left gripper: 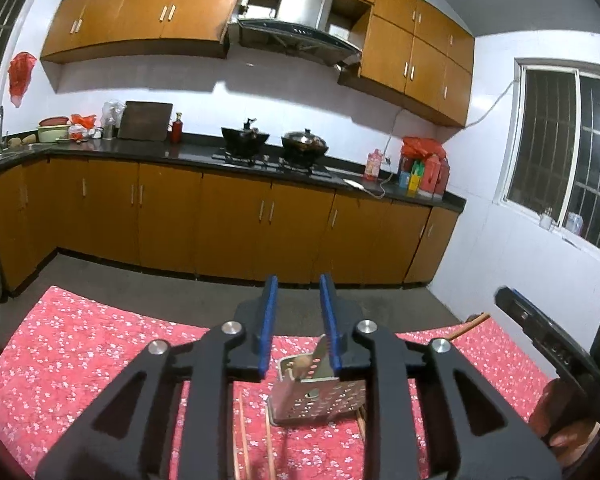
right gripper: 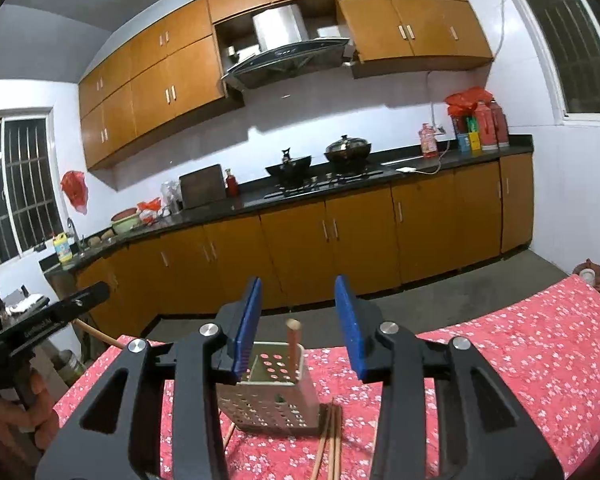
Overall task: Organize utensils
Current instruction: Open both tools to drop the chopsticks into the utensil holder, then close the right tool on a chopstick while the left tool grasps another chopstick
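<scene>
A perforated metal utensil holder (left gripper: 319, 400) stands upright on the red floral tablecloth (left gripper: 80, 340). My left gripper (left gripper: 298, 280) hovers just behind and above it, jaws apart with nothing gripped. Several wooden chopsticks (left gripper: 244, 436) lie on the cloth below it. In the right wrist view the holder (right gripper: 268, 404) shows below my right gripper (right gripper: 298, 280), which is open. One wooden stick (right gripper: 293, 344) stands in the holder and rises between the blue pads (right gripper: 349, 328) without touching them. More chopsticks (right gripper: 329, 440) lie flat beside the holder.
The table's far edge (right gripper: 499, 312) drops to a grey floor (left gripper: 180, 284). Beyond it are orange cabinets and a black counter with two woks (left gripper: 276, 142) on a stove. A person's hand (right gripper: 20, 412) holds the other gripper at the frame edge. A wooden rod (left gripper: 471, 322) pokes up at the table's far side.
</scene>
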